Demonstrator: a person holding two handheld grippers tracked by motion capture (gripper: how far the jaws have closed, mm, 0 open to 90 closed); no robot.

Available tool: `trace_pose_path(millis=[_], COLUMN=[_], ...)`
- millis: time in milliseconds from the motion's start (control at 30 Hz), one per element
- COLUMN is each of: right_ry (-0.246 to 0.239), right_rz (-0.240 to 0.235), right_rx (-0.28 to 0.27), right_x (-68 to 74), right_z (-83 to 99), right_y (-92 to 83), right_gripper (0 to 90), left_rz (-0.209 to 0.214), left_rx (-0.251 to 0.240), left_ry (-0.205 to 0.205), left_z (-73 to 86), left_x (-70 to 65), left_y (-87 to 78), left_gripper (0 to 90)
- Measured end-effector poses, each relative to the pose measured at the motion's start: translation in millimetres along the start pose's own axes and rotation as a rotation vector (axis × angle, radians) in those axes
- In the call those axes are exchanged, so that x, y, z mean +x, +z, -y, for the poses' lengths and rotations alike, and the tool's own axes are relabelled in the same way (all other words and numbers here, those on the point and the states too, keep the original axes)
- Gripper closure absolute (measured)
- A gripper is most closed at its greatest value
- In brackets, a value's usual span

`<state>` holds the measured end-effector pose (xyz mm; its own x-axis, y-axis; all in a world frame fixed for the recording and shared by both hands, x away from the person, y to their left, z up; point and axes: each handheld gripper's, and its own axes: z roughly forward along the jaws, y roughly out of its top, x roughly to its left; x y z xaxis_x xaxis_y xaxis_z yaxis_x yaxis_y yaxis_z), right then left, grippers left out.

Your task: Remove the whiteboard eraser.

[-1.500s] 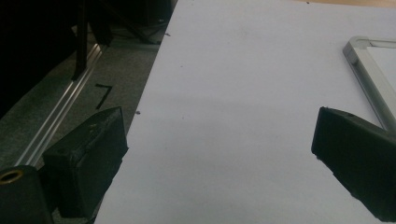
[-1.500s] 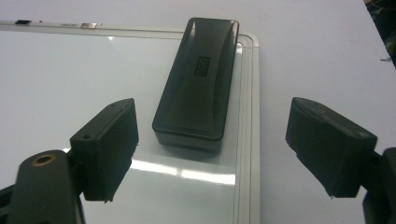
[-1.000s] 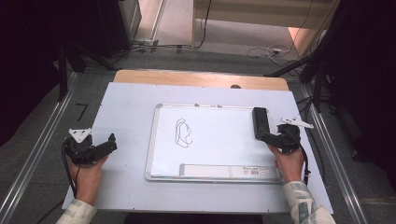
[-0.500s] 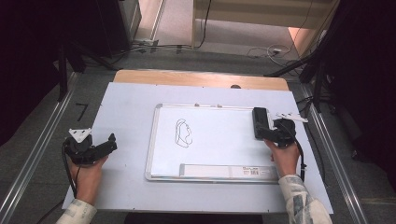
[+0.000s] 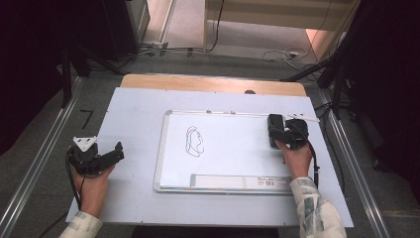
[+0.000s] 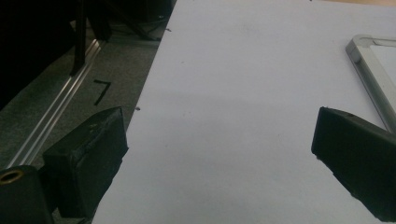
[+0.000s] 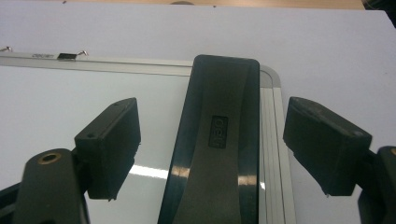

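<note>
Black foam-padded jaws frame the scene at a pale blue counter [image 5: 133, 109], where a person works a hand-held gripper in each hand. Nearest the camera, a printed strip [image 5: 241, 181] lies along the near edge of the whiteboard [image 5: 228, 148], the landmark at the counter's middle. Left of the whiteboard and well apart from it, the left gripper [image 5: 117, 153] rests low over bare counter, its jaws spread wide with nothing between them; in the left gripper view [image 6: 219, 140] a corner of the whiteboard's metal frame [image 6: 369, 70] shows to one side. On the whiteboard's right edge, near its far corner, lies a black eraser [image 5: 275, 130], and the right gripper [image 5: 278, 134] stands astride it. In the right gripper view [image 7: 212, 140] the eraser [image 7: 219, 135] lies lengthwise between the two jaws, with a gap on either side; the jaws have just been closing but do not yet press on it. A black line sketch [image 5: 194, 141] marks the whiteboard's left half. Beyond the whiteboard, a wooden strip [image 5: 213, 84] borders the counter's far edge.
</note>
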<state>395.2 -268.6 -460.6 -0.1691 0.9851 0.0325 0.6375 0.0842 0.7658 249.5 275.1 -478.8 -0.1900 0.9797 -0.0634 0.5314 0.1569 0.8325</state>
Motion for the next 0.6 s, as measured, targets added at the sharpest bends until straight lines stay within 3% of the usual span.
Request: trace_pose_path(millis=[433,600], right_ry=[0.029,0.018], right_rz=[0.034,0.041], right_rx=[0.024,0.043], right_x=[-2.3,1.0], right_z=[-1.1,-4.3], right_y=[22.2,29.0], right_gripper=[20.8,22.9], left_rz=[0.002,0.004], left_rx=[0.0,0.002], left_ry=[-0.002,-0.001], left_z=[0.1,0.1], left_x=[0.4,0.1], left_y=[0.7,0.7], left_gripper=[4.2,4.2])
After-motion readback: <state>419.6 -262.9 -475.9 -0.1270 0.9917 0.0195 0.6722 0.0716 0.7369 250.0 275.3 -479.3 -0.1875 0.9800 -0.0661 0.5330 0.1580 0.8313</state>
